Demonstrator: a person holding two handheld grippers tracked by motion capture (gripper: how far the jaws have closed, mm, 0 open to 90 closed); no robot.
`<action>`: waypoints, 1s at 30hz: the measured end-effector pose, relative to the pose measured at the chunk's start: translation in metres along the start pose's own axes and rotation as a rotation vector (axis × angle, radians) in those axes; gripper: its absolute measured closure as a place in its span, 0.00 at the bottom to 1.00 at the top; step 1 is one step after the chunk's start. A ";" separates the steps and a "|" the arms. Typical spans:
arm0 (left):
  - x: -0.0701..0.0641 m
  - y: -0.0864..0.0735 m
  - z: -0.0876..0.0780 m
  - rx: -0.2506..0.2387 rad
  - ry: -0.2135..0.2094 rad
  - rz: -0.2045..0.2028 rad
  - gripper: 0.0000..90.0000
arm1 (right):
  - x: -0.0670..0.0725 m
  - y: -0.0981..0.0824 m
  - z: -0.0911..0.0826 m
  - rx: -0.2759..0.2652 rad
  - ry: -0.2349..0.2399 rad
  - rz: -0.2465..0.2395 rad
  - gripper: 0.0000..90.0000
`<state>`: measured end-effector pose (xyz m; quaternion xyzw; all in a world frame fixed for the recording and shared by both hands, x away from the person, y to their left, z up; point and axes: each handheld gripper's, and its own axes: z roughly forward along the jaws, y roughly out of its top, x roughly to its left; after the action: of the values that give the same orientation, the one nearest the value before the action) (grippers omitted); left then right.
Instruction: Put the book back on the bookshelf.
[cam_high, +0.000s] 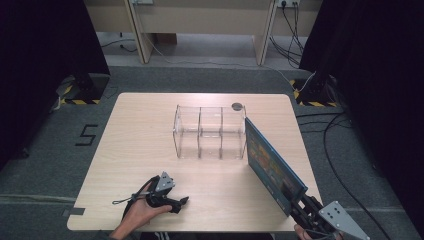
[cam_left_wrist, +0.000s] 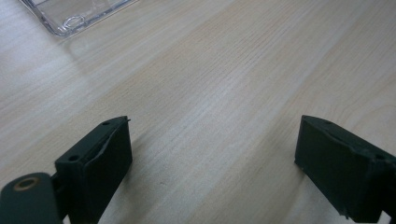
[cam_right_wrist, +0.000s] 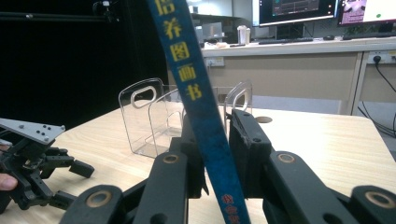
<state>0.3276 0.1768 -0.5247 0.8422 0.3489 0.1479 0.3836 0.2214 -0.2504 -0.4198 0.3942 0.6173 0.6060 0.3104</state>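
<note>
Right tongs: the right gripper (cam_right_wrist: 212, 154), at the desk's near right corner, has its jaws pinched on a thin blue book (cam_high: 272, 165), gripped at its near lower end; in the right gripper view the spine rises between the two black jaws, yellow characters running up it.
Left tongs: the left gripper (cam_high: 176, 202) rests near the desk's near edge, left of centre, with its jaws spread wide over bare wood and nothing between them.
Book position: it stands on edge along the desk's right side, tilted, its long axis running from the near right corner up toward the organiser; its far end is just beside the organiser's right wall, though I cannot tell whether they touch.
Key relation: the clear organiser (cam_high: 210, 132) lies ahead and to the left of the right gripper, toward the desk's far edge, so the book likely has to swing left and line up with a slot; the right hand is much the nearer one to do it.
Organiser: hard, see-through plastic with three upright compartments in a row, rounded dividers with handle cut-outs, and open tops.
Book: glossy, colourful cover, flat and stiff, with a slim spine.
Desk (cam_high: 140, 150): pale wood-grain laminate, smooth, with a small round grommet (cam_high: 237, 106) by the far edge.
</note>
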 end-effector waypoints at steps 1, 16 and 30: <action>0.000 0.000 0.000 -0.002 0.000 0.000 0.11 | 0.000 0.000 0.000 0.000 -0.002 -0.009 0.85; 0.000 0.000 0.000 -0.002 0.000 0.000 0.11 | -0.009 0.001 0.001 -0.002 -0.014 -0.039 0.86; 0.000 0.000 0.000 -0.001 0.000 -0.001 0.11 | -0.017 -0.007 0.009 0.031 -0.014 -0.012 0.84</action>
<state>0.3278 0.1764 -0.5249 0.8418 0.3490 0.1478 0.3843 0.2372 -0.2603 -0.4293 0.3994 0.6268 0.5918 0.3119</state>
